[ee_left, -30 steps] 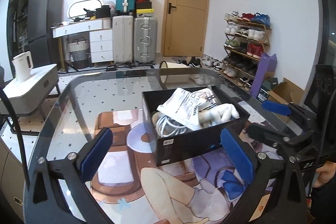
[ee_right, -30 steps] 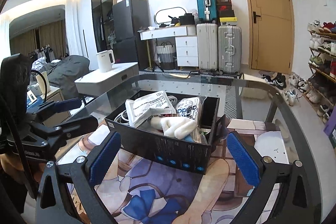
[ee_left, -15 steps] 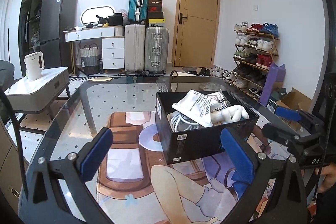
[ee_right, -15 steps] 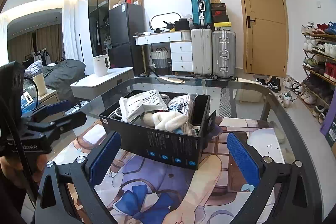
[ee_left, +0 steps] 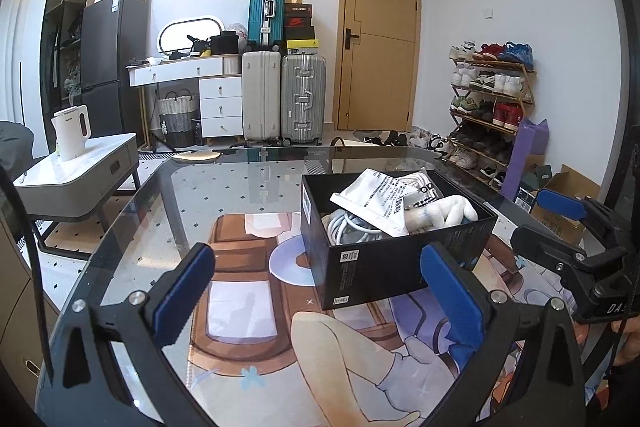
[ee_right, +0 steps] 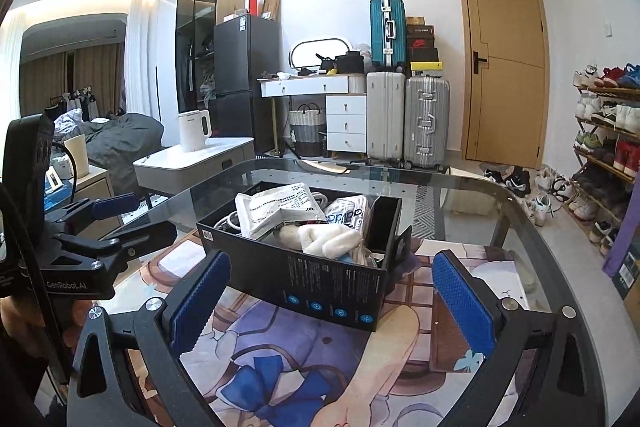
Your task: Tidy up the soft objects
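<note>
Both blue-padded hand-held grippers, left (ee_left: 316, 291) and right (ee_right: 328, 299), hang spread wide and empty above the glass table (ee_left: 240, 179). Between them sits the black cardboard box (ee_right: 320, 283) holding a white plush toy (ee_right: 328, 239), ahead of the right gripper, which seems nearer. Only the left view shows white cable (ee_left: 348, 227) coiled under the printed plastic bag (ee_left: 376, 199).

Suitcases (ee_left: 284, 99) stand beside a shoe rack (ee_left: 490, 107).

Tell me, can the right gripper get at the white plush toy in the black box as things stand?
Probably yes. The right gripper is open and empty, facing the black box. The white plush toy lies on top of the pile by the near wall, with nothing over it, so approaching over the rim looks free.
</note>
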Motion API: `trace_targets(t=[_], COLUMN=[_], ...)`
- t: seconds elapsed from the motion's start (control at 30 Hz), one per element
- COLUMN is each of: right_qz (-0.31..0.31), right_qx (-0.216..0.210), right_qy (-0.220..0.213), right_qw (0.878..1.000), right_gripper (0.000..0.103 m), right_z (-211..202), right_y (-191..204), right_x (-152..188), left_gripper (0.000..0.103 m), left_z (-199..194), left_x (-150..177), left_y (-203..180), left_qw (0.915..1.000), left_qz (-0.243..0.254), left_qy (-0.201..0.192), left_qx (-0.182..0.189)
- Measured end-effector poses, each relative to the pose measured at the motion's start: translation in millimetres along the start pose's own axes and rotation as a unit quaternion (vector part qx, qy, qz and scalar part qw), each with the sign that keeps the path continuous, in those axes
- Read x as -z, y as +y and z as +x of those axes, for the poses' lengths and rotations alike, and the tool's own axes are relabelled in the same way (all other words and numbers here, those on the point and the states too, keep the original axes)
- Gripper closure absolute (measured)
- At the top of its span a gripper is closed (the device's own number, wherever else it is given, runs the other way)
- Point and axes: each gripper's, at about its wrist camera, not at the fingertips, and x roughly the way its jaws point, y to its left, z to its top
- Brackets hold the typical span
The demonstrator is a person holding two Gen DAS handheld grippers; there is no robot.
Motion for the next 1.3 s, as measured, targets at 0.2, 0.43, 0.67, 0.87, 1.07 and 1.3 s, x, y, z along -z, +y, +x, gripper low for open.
trace_targets(t=[0.2,0.43,0.67,0.87,1.07,1.3], right_qz=[0.0,0.001,0.0,-0.002,-0.002,-0.003], right_qx=[0.0,0.005,0.007,0.008,0.008,0.007], right_qy=[-0.003,-0.008,-0.008,-0.009,-0.009,-0.01], right_qw=[1.0,1.0,1.0,1.0,1.0,1.0], right_gripper=[0.001,0.001,0.001,0.001,0.001,0.001], right_z=[-0.6,-6.2,-7.9,-8.7,-8.5,-8.6], right_y=[-0.5,-1.6,-2.3,-2.0,-1.7,-1.3], right_x=[0.7,1.5,0.8,0.5,0.7,0.9], left_gripper=[0.0,0.0,0.0,0.0,0.0,0.0], left_z=[-0.2,2.1,3.1,3.4,2.3,1.4], left_x=[-0.1,-1.1,-1.6,-0.8,-0.5,-0.2], left_y=[-0.3,0.4,-1.0,-0.9,-1.4,-2.0], left_qw=[1.0,1.0,1.0,1.0,1.0,0.9999], left_qz=[-0.006,-0.004,0.0,-0.001,0.002,0.004], left_qy=[0.002,0.001,-0.002,-0.004,-0.008,-0.011], left_qx=[0.0,0.001,0.0,-0.001,-0.003,-0.005])
